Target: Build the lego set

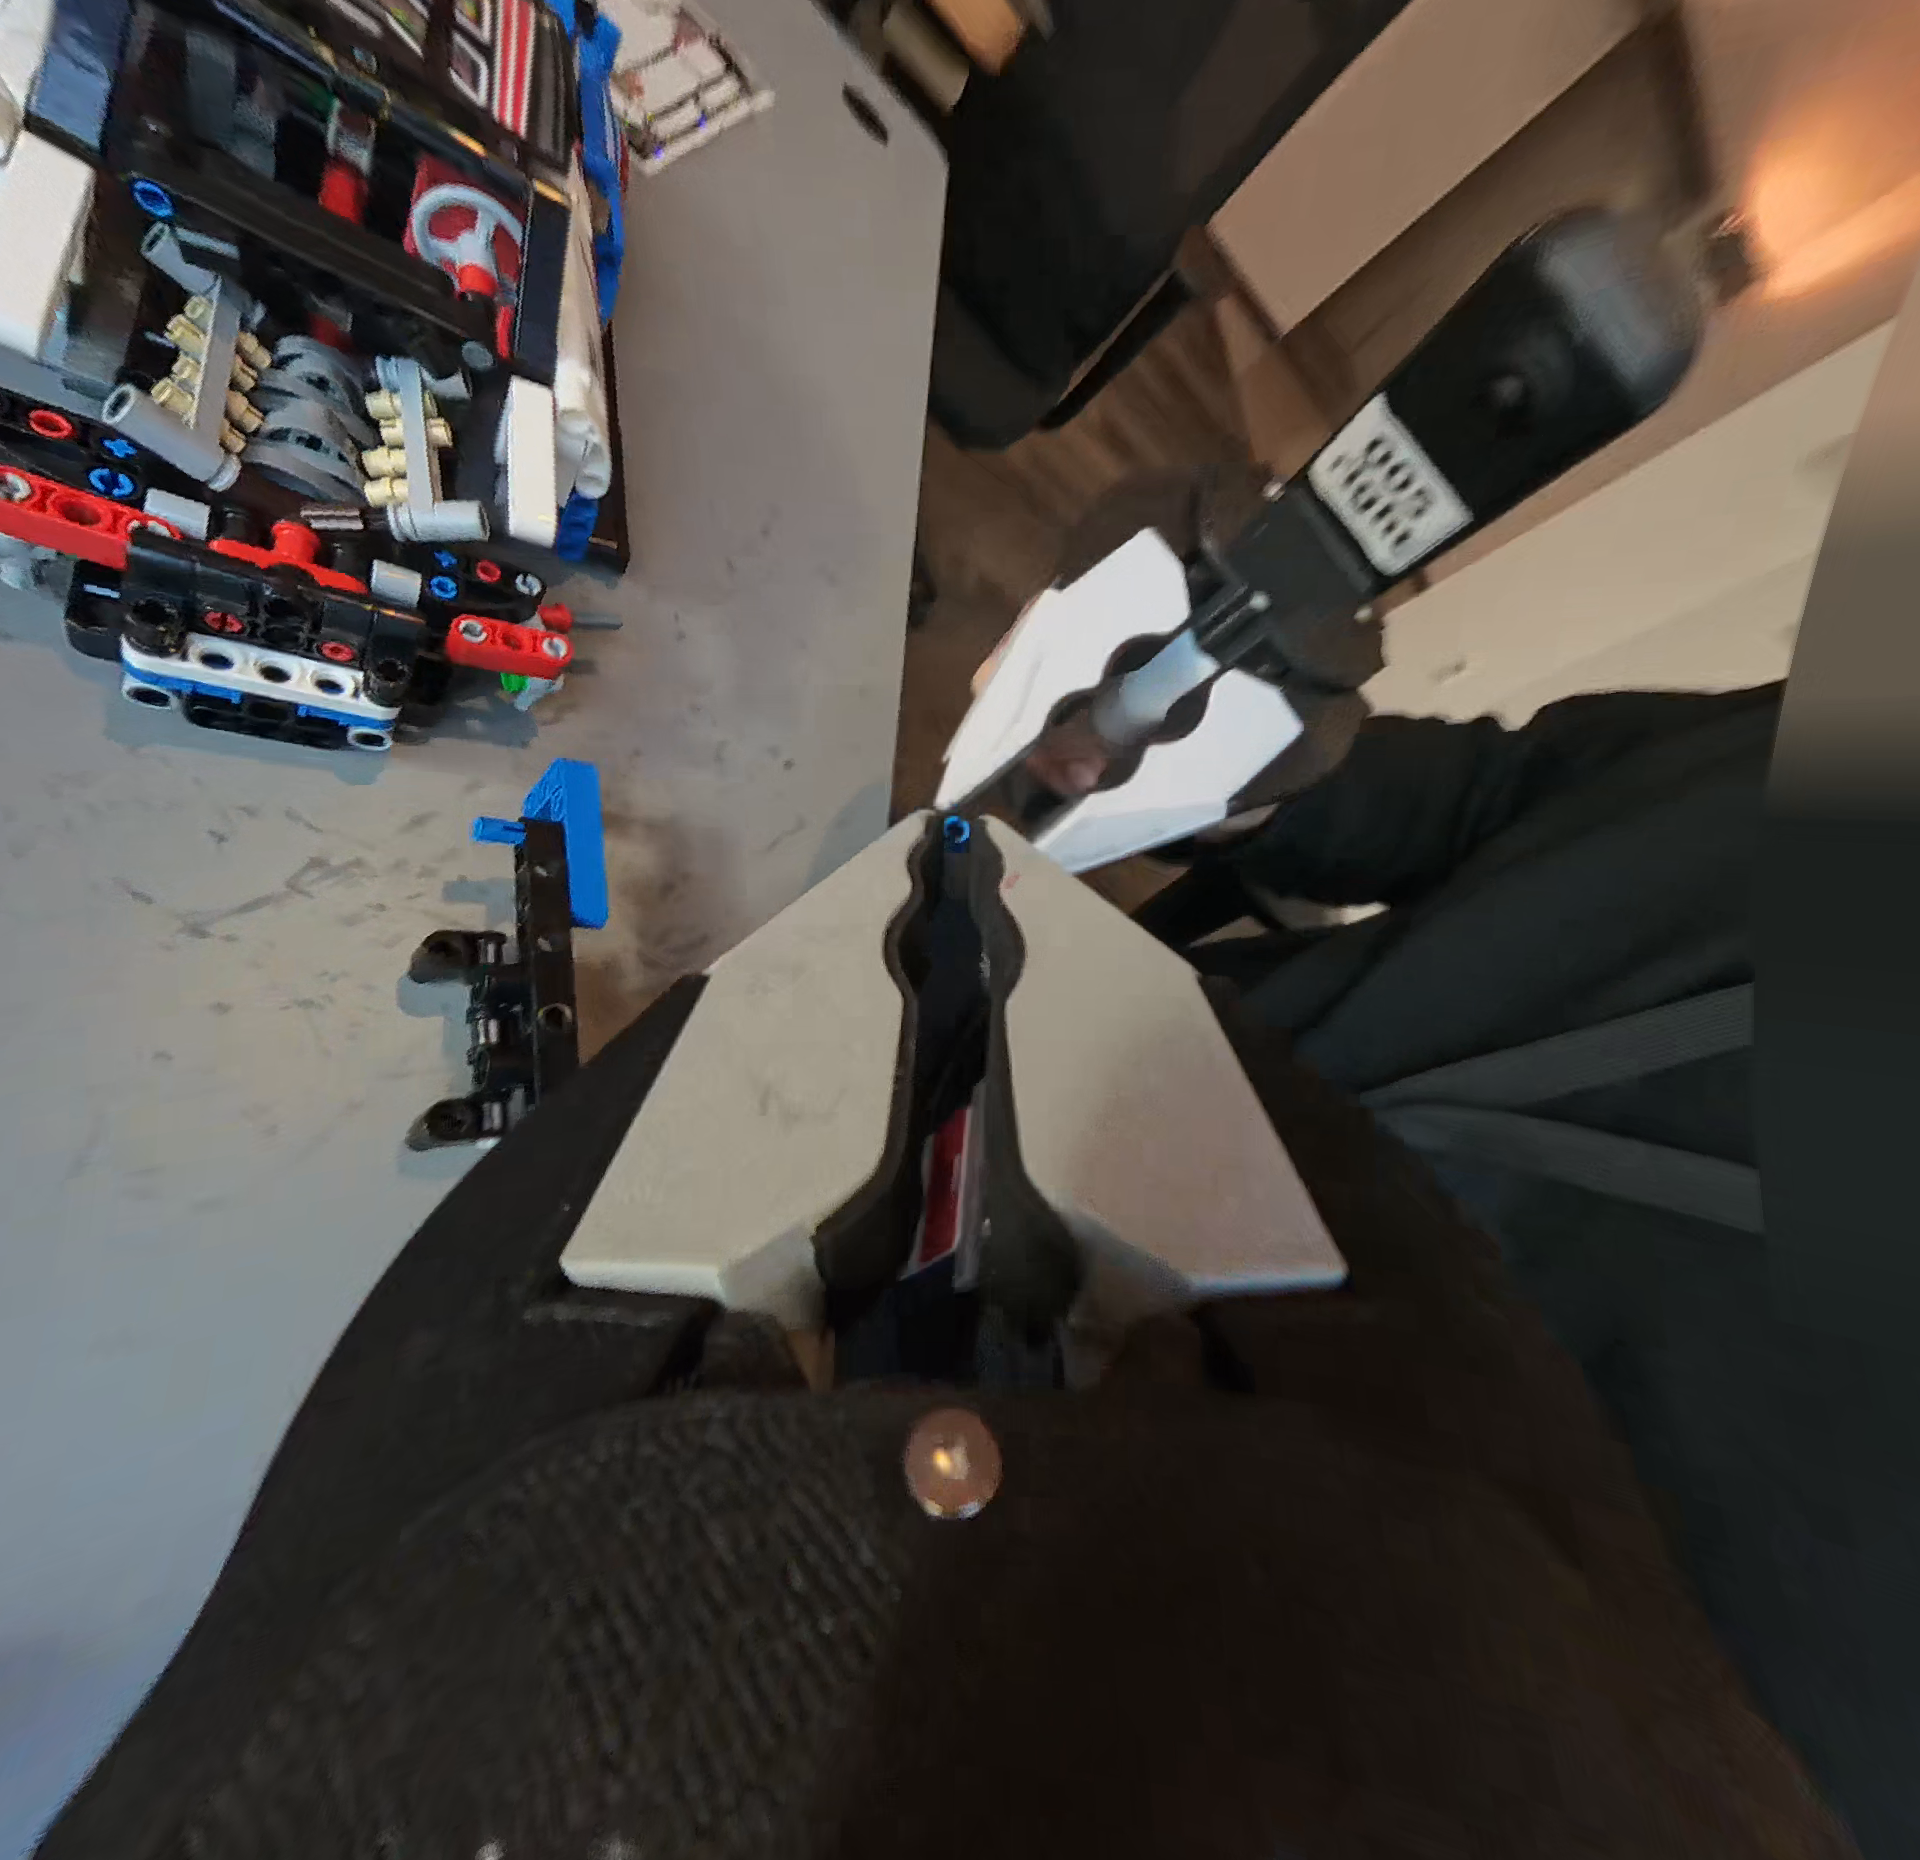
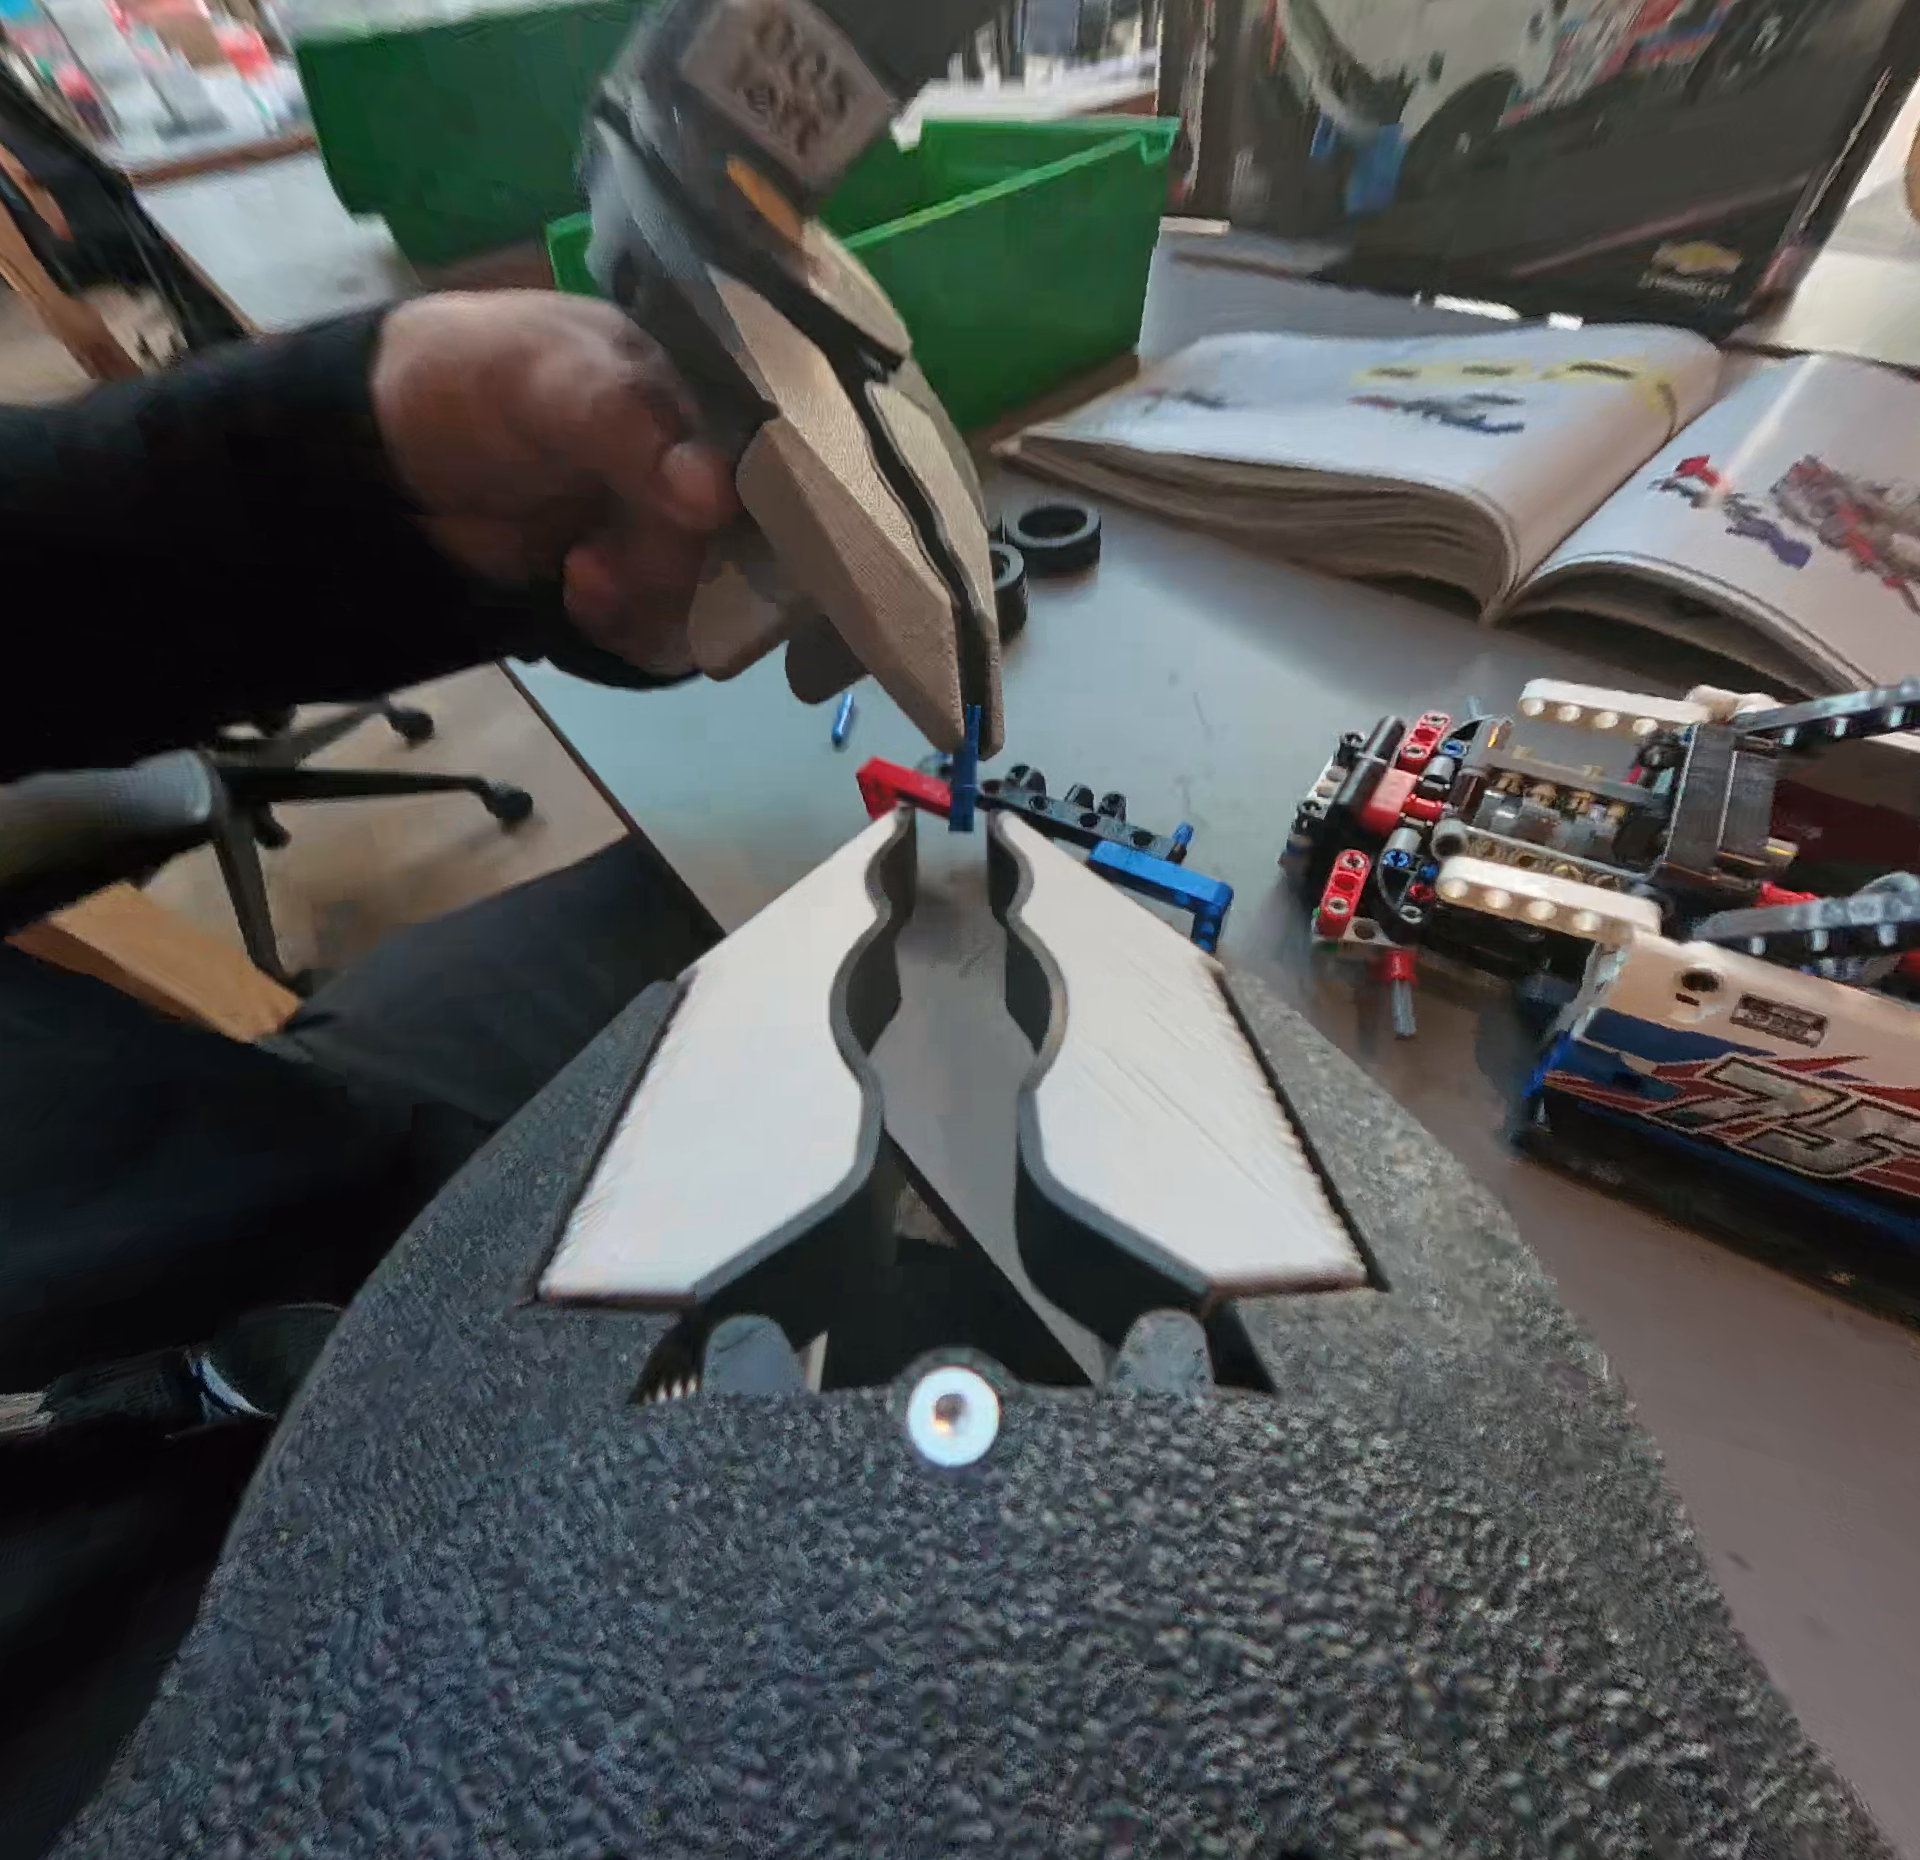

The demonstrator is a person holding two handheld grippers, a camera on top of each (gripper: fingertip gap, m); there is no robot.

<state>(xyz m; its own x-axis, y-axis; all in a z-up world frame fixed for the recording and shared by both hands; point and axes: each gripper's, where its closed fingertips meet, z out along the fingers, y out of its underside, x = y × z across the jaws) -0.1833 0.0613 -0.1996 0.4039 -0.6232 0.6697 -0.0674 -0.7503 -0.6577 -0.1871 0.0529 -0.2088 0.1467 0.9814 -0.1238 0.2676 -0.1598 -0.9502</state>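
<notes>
My left gripper (image 1: 954, 823) is shut on a small blue pin (image 1: 954, 831) held at its tips. In the right wrist view, the left gripper (image 2: 971, 740) comes down from the upper left with the blue pin (image 2: 966, 771) pointing down between the tips of my open right gripper (image 2: 951, 823). The right gripper (image 1: 1013, 792) holds nothing. Behind the pin, a black beam sub-assembly (image 2: 1070, 808) with red and blue parts lies on the table; it also shows in the left wrist view (image 1: 535, 937). The part-built car (image 2: 1558, 834) (image 1: 312, 356) stands beside it.
An open instruction book (image 2: 1455, 460) lies at the back right before the set's box (image 2: 1558, 96). Green bins (image 2: 997, 252) stand at the back. Black tyres (image 2: 1055, 537) and a loose blue pin (image 2: 842, 719) lie on the grey table (image 2: 1195, 667). The table edge (image 1: 914, 460) and an office chair (image 2: 312, 771) are close. Only a small space, under 4 cm, lies between the two pairs of fingers.
</notes>
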